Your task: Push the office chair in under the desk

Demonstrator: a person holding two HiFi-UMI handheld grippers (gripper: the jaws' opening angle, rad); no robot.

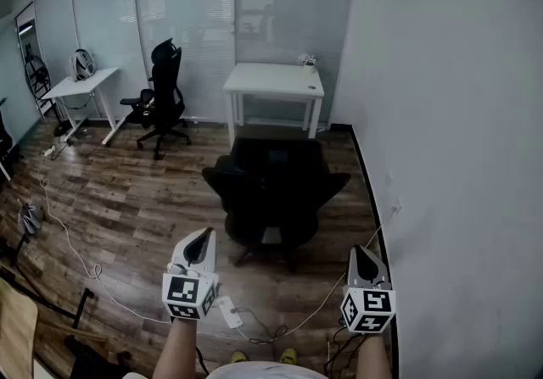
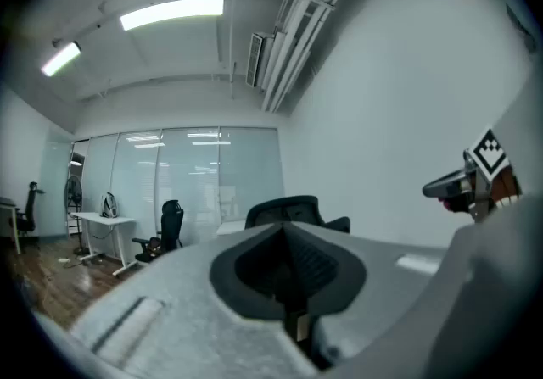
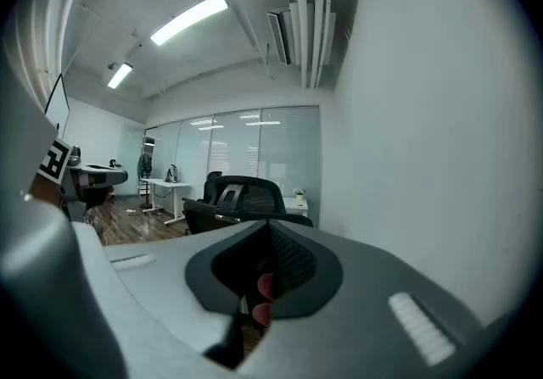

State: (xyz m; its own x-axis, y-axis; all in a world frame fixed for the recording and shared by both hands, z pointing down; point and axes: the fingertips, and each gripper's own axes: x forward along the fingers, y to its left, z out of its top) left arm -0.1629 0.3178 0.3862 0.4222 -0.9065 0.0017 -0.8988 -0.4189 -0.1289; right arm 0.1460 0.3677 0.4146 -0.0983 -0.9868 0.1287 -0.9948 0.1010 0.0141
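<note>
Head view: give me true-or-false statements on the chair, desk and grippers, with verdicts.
The office chair is tucked under the desk. False: it stands on the floor in front of the desk, not under it.
The left gripper and right gripper are both shut and hold nothing. True.
The right gripper presses on the office chair. False: it is apart from it.
A second chair stands farther left. True.

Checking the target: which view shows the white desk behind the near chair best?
The head view: the whole white desk shows beyond the office chair. The right gripper view catches only a corner behind the chair; in the left gripper view the chair hides nearly all of it.
</note>
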